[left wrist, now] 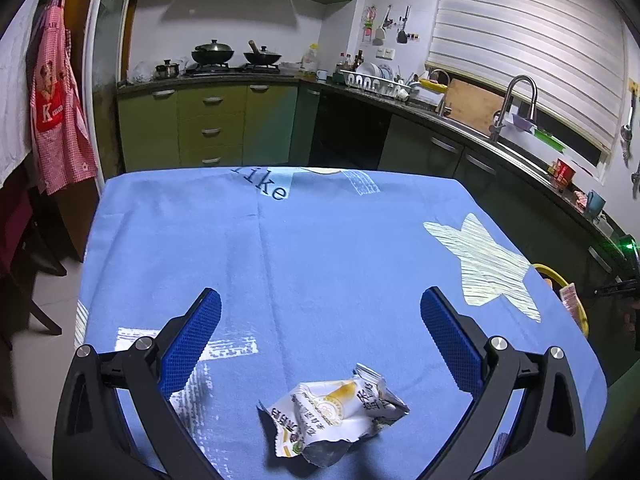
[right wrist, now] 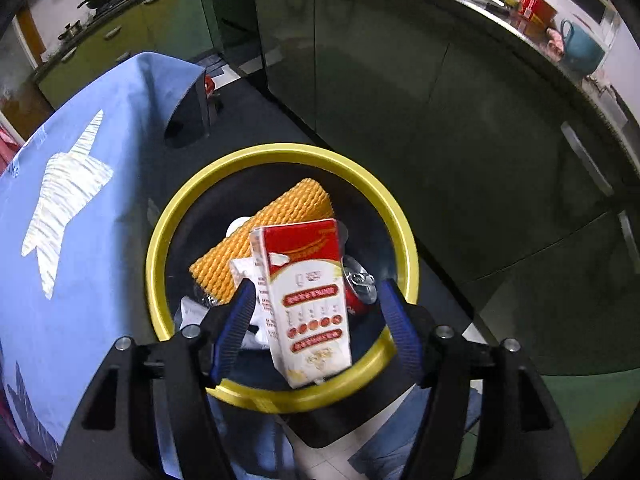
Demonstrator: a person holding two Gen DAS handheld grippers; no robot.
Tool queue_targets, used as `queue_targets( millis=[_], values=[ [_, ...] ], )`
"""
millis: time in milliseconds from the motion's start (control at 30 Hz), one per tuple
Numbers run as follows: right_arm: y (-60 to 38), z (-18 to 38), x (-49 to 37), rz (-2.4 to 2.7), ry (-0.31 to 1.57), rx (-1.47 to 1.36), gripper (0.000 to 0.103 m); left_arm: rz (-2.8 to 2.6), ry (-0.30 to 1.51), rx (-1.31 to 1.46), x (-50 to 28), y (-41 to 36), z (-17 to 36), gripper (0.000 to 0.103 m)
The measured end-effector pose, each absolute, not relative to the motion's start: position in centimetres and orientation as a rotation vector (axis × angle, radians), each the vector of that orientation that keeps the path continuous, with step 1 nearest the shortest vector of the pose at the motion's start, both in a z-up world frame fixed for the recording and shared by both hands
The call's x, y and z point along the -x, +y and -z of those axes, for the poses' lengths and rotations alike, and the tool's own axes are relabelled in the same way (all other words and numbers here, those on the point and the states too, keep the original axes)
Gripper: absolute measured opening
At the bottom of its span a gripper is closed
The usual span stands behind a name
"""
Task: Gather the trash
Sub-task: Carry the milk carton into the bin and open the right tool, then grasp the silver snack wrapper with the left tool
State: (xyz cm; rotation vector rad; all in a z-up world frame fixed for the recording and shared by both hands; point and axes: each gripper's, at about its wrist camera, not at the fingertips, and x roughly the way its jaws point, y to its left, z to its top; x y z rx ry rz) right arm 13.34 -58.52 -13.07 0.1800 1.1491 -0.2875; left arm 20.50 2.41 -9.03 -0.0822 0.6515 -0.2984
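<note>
A crumpled white and yellow snack wrapper (left wrist: 332, 412) lies on the blue tablecloth (left wrist: 320, 240) near the front edge. My left gripper (left wrist: 320, 296) hangs open above it, its blue pads wide apart, one on each side, touching nothing. In the right wrist view my right gripper (right wrist: 317, 285) points down into a yellow-rimmed black bin (right wrist: 280, 150). A red and white carton (right wrist: 308, 300) stands between its blue pads. The right pad is clear of the carton, so the jaws are open. Whether the left pad touches it I cannot tell.
Inside the bin lie an orange foam net (right wrist: 256, 240), a red can (right wrist: 358, 288) and white scraps. The bin stands on the floor by the table's right side, its rim (left wrist: 560, 276) showing past the cloth. Dark green cabinets (right wrist: 440, 100) run close behind it.
</note>
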Motion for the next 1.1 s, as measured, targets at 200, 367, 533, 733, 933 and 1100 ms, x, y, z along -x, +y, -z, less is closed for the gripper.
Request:
queue_targets(
  millis=[200, 367, 533, 733, 933, 1100],
  values=[
    [-55.8, 10.7, -11.2, 0.212, 1.085, -0.169, 0.062, 0.323, 0.686, 0.085, -20.1, 2.2, 8.2, 0.098],
    [-52.2, 9.7, -10.8, 0.149, 1.022, -0.144, 0.062, 0.296, 0.747, 0.003, -19.9, 1.6, 7.7, 0.098],
    [-49.6, 9.7, -9.4, 0.075, 0.987, -0.161, 0.065, 0.259, 0.872, -0.033, -20.7, 0.7, 9.2, 0.098],
    [-47.1, 11.0, -9.6, 0.007, 1.005, -0.153, 0.065, 0.253, 0.974, -0.056, -21.6, -0.6, 11.3, 0.098],
    [-47.0, 11.9, -10.2, -0.018, 1.016, -0.153, 0.066, 0.589, 0.969, -0.371, -21.3, -3.1, 9.4, 0.098],
    [-46.7, 12.9, -10.0, -0.019, 1.038, -0.157, 0.067, 0.790, 1.077, -0.588, -22.4, -3.6, 9.8, 0.098]
  ],
)
